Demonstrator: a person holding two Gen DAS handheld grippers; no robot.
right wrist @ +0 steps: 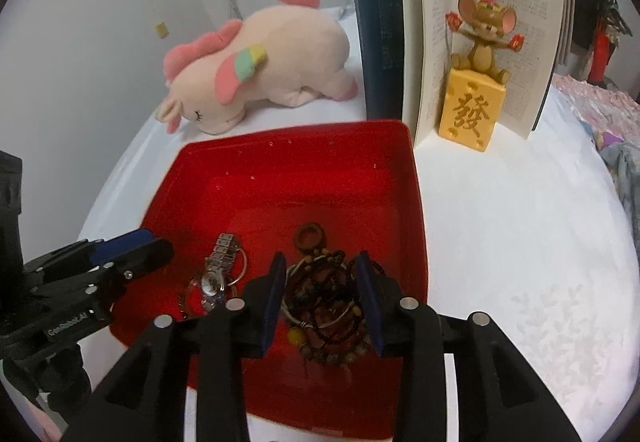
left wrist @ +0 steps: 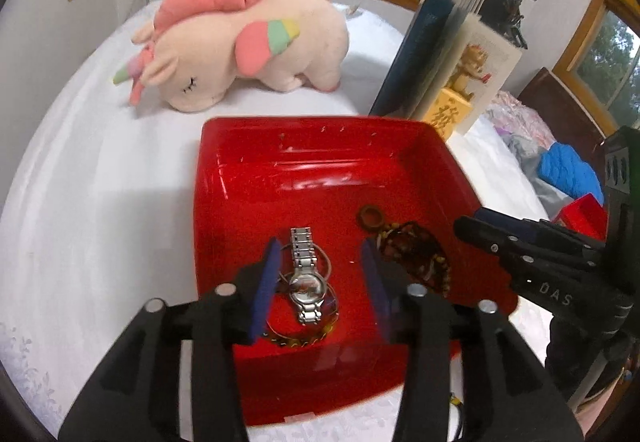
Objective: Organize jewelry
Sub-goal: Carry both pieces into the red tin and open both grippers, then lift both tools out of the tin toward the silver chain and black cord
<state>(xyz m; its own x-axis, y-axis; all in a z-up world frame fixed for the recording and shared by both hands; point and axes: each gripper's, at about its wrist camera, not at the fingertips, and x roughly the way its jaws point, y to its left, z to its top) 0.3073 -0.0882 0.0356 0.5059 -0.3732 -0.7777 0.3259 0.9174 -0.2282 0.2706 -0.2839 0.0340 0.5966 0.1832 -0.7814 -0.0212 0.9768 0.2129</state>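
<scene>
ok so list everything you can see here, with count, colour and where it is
tray: 1, red, on the white cloth
watch: 1, silver, in the tray, between the left gripper's fingers
bead pile: 1, brown, in the tray, between the right gripper's fingers
wooden ring: 1, brown, in the tray beyond the beads
plush unicorn: 1, pink, behind the tray
book: 1, standing open, right of the unicorn
mouse figurine: 1, brown on a yellow block, before the book
left gripper: 1, black, open
right gripper: 1, black, open
</scene>
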